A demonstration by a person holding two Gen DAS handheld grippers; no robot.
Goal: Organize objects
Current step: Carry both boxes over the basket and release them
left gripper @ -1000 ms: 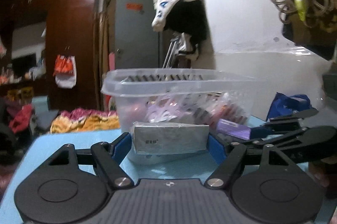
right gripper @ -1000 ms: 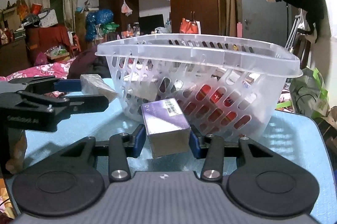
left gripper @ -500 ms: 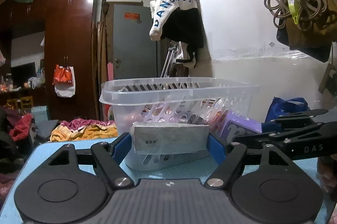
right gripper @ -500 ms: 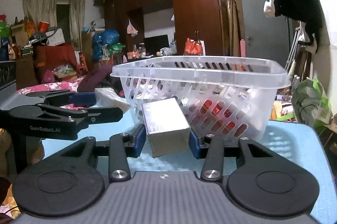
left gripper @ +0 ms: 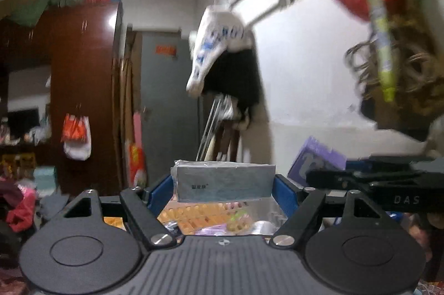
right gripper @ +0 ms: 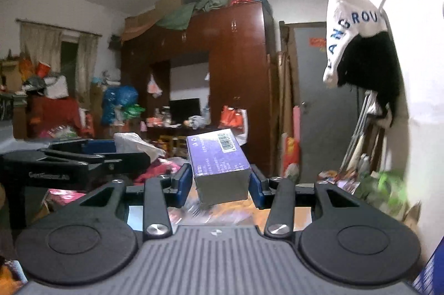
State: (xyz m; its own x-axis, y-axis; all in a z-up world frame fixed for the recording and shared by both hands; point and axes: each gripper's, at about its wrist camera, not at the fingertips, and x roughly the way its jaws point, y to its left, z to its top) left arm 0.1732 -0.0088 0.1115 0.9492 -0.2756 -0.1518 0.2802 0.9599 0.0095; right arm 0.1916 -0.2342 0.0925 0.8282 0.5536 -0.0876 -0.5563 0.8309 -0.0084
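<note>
My left gripper is shut on a grey wrapped box, held crosswise between the blue pads. Below it I see the inside of the clear basket with packets and small items. My right gripper is shut on a purple box with a barcode; blurred basket contents lie under it. The purple box also shows in the left wrist view, and the right gripper's body beside it. The left gripper shows in the right wrist view with its wrapped box.
A white wall with hanging clothes and hanging bags stands to the right. A dark wooden wardrobe and a grey door stand behind. Clutter fills the room at the left.
Both grippers have risen from beside the basket's wall to above its rim, each still holding its box. The basket's side is out of view; its contents now show below.
</note>
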